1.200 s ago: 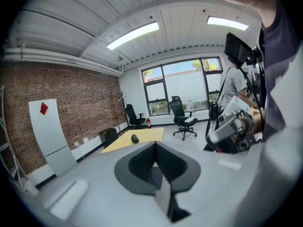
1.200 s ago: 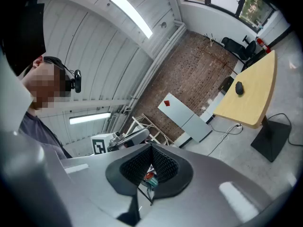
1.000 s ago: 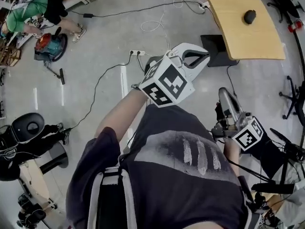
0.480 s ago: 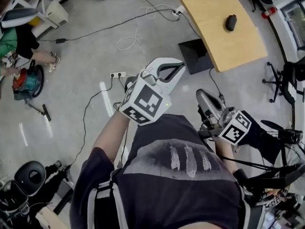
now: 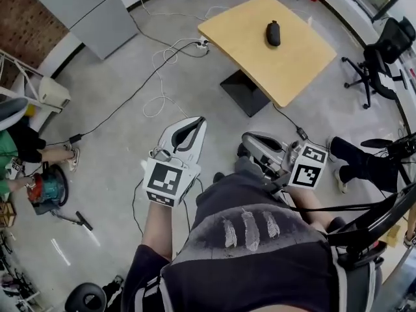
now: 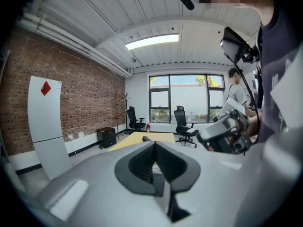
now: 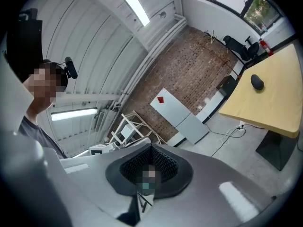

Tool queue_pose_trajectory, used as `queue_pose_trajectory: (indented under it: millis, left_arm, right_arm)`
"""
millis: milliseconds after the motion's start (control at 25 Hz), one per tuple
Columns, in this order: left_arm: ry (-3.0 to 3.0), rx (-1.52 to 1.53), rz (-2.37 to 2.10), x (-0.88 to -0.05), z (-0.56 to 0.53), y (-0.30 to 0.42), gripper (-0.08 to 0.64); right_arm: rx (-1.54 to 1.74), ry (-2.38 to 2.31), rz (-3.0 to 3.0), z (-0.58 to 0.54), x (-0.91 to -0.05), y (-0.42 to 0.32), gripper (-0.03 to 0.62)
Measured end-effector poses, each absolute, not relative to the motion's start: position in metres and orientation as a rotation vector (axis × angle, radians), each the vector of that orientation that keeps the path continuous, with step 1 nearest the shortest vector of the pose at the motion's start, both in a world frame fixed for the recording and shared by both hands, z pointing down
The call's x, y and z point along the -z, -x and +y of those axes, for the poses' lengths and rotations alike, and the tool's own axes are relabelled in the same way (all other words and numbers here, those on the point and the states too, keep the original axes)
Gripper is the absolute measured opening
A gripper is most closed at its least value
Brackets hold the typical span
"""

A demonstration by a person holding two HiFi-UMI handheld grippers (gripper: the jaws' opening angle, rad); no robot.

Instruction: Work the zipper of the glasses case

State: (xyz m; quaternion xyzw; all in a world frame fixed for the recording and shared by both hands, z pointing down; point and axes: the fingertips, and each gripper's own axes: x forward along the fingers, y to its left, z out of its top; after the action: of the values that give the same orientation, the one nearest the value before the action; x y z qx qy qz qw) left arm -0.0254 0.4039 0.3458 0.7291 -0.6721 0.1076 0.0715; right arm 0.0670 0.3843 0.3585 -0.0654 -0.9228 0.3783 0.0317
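The glasses case point(image 5: 273, 32) is a small dark oval lying alone on the light wooden table point(image 5: 247, 41), far ahead across the floor. It also shows as a dark blob, the case point(image 7: 257, 82), in the right gripper view. I stand away from the table with both grippers raised in front of my chest. My left gripper point(image 5: 190, 129) has its jaws together with nothing between them; the same gripper point(image 6: 155, 144) points toward the table and windows. My right gripper point(image 5: 255, 142) also looks shut and empty, and this gripper point(image 7: 151, 148) is tilted up toward the ceiling.
Cables and a power strip point(image 5: 203, 43) trail over the grey floor. A grey panel point(image 5: 84, 8) leans at the back left. Office chairs point(image 5: 383, 51) stand at the right. A round floor machine point(image 5: 45, 192) and a person in green point(image 5: 26, 142) are at the left.
The head view has swung, bringing the table and case toward the upper middle. Both grippers sit lower in the picture, and the left one has dropped away from my chest.
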Motion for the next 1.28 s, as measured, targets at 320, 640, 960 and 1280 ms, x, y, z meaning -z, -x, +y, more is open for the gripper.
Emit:
queue_pose_trajectory:
  millis: [320, 640, 960, 1280]
  left_arm:
    - [-2.138, -0.343, -2.002, -0.351, 0.377, 0.045, 0.000]
    - [-2.205, -0.441, -1.883, -0.357, 0.267, 0.056, 0.000]
    - [-2.165, -0.395, -1.821, -0.372, 0.186, 0.052, 0.000]
    - [-2.207, -0.428, -1.816, -0.373, 0.138, 0.053, 0.000]
  right_arm:
    - [-1.156, 0.296, -2.816, 0.357, -0.359, -0.033, 0.002]
    - [-1.309, 0.197, -2.823, 0.250, -0.378, -0.019, 0.002]
    - [-1.336, 0.242, -2.814, 0.188, -0.387, -0.019, 0.003]
    - [-1.264, 0.263, -2.795, 0.150, -0.396, -0.010, 0.003]
